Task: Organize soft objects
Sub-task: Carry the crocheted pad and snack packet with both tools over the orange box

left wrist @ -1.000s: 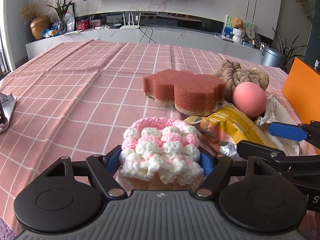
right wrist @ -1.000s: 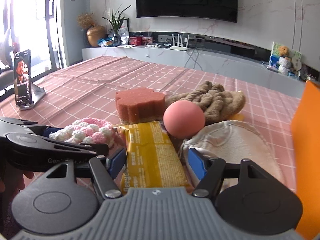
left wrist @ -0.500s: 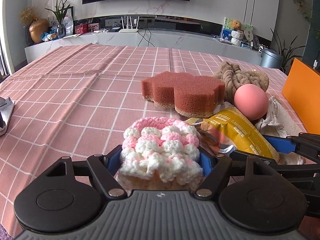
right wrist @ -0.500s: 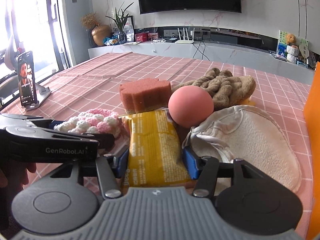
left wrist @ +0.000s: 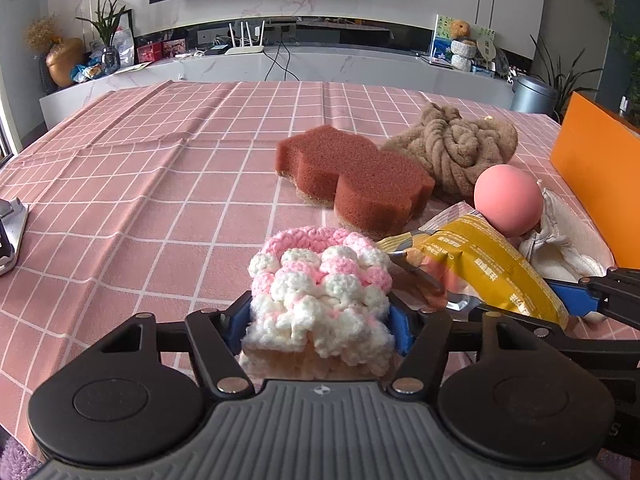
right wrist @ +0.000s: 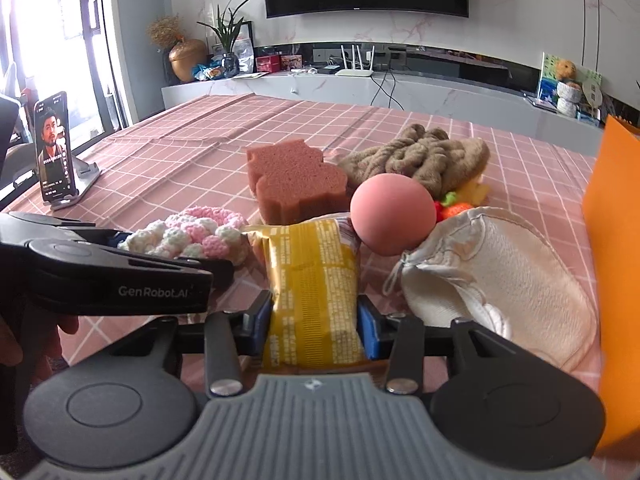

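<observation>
L gripper (left wrist: 320,320) is clamped on the pink-and-white crochet piece (left wrist: 320,284), blue pads pressed into both sides of the yarn, near edge of the pink checked tablecloth (left wrist: 160,184). R gripper (right wrist: 316,320) is closed on the yellow snack packet (right wrist: 312,284), pads squeezing its sides; the packet runs away from the camera w/ its far end touching the pink ball (right wrist: 393,214). Just right of the packet lies a cream cloth pouch (right wrist: 500,276), its top next to the ball. Farther back: red-brown sponge (left wrist: 352,184) left of a brown knotted plush (left wrist: 456,148), the two touching. Orange board (left wrist: 596,168) stands at far right. A phone on a stand (right wrist: 54,148) sits at the left edge of the table.
</observation>
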Available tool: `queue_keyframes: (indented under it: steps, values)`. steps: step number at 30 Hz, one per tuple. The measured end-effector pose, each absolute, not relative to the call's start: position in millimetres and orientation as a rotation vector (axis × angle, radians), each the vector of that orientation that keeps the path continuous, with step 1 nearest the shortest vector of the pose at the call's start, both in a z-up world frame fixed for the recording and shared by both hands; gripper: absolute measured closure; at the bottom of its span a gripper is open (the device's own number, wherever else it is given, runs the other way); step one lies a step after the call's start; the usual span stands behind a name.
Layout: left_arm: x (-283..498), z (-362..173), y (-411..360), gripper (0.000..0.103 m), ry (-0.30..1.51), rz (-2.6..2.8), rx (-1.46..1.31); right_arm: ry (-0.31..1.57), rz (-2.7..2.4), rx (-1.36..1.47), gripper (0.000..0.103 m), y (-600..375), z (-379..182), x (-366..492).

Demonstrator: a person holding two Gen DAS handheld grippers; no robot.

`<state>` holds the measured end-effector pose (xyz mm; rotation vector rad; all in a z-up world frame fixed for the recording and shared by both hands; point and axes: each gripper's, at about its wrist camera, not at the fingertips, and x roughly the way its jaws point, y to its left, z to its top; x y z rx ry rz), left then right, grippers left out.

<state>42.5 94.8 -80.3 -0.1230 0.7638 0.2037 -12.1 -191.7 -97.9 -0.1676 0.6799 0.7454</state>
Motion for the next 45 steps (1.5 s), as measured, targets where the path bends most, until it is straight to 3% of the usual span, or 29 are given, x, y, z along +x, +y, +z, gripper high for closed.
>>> queue_keyframes:
  steps: [7, 11, 45]
  values:
    - [32, -69, 87, 0.044, 0.761, 0.191, -0.104, 0.652, 0.783, -0.131, 0.062, -203, -84, -24]
    - [26, -59, 86, 0.056, 0.744, 0.196, -0.108, 0.602, 0.796, -0.125, 0.062, -208, -71, -34]
    - [15, -20, 39, 0.059, 0.679, 0.085, -0.13, 0.554, 0.614, -0.029, 0.062, -276, -38, -48]
